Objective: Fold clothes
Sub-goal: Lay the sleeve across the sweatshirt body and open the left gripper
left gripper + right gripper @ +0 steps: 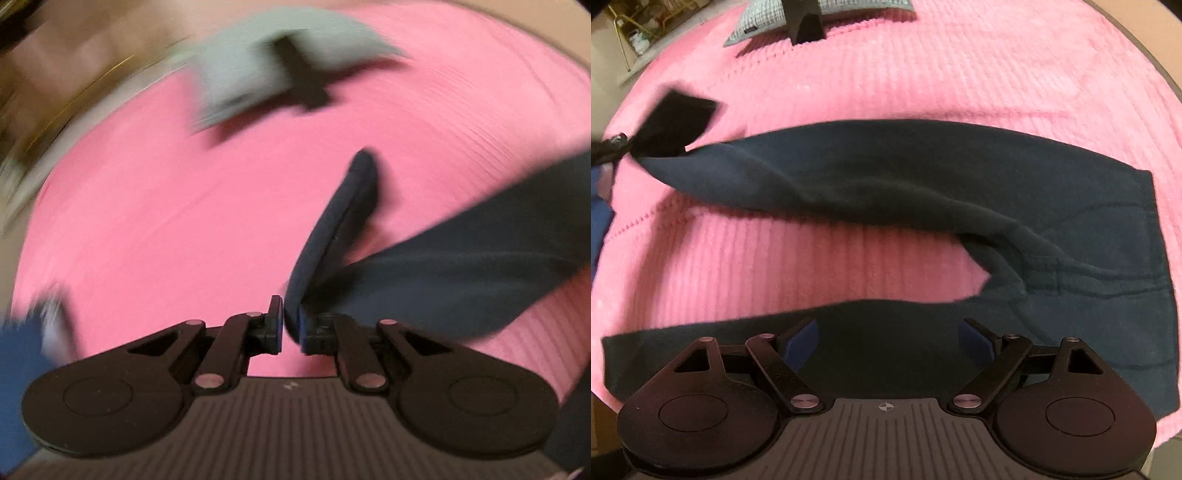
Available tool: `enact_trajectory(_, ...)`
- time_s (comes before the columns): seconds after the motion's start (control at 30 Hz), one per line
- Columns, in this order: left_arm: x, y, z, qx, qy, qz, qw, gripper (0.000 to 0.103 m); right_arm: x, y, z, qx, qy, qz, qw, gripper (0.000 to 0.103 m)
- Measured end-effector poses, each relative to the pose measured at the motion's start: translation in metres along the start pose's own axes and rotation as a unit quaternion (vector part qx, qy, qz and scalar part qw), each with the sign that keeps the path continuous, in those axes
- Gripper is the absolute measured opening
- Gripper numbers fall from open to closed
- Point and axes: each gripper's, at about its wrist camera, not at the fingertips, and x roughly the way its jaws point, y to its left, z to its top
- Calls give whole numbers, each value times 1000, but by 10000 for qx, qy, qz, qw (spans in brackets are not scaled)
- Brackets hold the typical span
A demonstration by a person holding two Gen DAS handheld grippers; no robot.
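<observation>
Dark navy trousers (923, 184) lie across a pink ribbed blanket (923, 74), waistband to the right. My left gripper (291, 328) is shut on the end of the far leg, whose cuff (332, 229) sticks up past the fingers. From the right wrist view, the left gripper (628, 146) shows at the far left, holding that leg end lifted, with the cuff (676, 122) flapping above it. My right gripper (888, 339) is open, hovering over the near leg (738, 339) with nothing between its fingers.
A folded grey cloth (753, 22) lies at the far edge of the blanket with a black object (805, 22) standing on it; it also appears as the blurred grey cloth (258, 74). Blue fabric (598, 218) shows at the left edge. Shelving (631, 29) stands beyond the bed.
</observation>
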Motion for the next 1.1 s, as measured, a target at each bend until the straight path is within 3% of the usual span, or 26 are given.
enact_trajectory(0.1, -1, 38, -38, -841, 352, 376, 9951, 36, 2, 7, 7, -10, -13, 180, 9998, 86)
enact_trajectory(0.2, 9, 62, -67, -1638, 748, 411, 9828, 33, 8, 26, 14, -280, -9, 350, 9990, 86)
enact_trajectory(0.27, 12, 69, -81, -1865, 849, 352, 9781, 33, 12, 38, 17, -444, 2, 422, 9981, 86)
enact_trajectory(0.43, 25, 73, -87, -1672, 747, 156, 9830, 45, 18, 53, 14, -537, 47, 423, 9977, 86)
enact_trajectory(0.6, 67, 84, -87, -1721, 881, -85, 9811, 45, 30, 48, 10, -297, -54, 284, 9991, 86)
enact_trajectory(0.7, 87, 87, -86, -1543, 923, -250, 9834, 38, 42, 34, 10, 95, -134, 103, 9998, 86)
enact_trajectory(0.73, 91, 87, -86, -1451, 940, -343, 9843, 32, 46, 30, 10, 225, -161, 42, 9996, 86)
enact_trajectory(0.77, 90, 86, -86, -1350, 931, -392, 9857, 14, 49, 25, 8, 364, -201, -20, 9991, 86)
enact_trajectory(0.83, 86, 86, -84, -1134, 885, -439, 9886, 7, 49, 18, 4, 503, -237, -150, 9983, 86)
enact_trajectory(0.93, 62, 96, -79, -1039, 606, -319, 9922, 6, 45, 7, -2, 668, -301, -355, 9967, 86)
enact_trajectory(1.03, 55, 98, -78, -892, 767, -341, 9925, 8, 35, -3, -7, 732, -365, -766, 9937, 86)
enact_trajectory(1.1, 54, 90, -79, -660, 920, -206, 9934, 14, 28, -13, -8, 829, -397, -1029, 9904, 86)
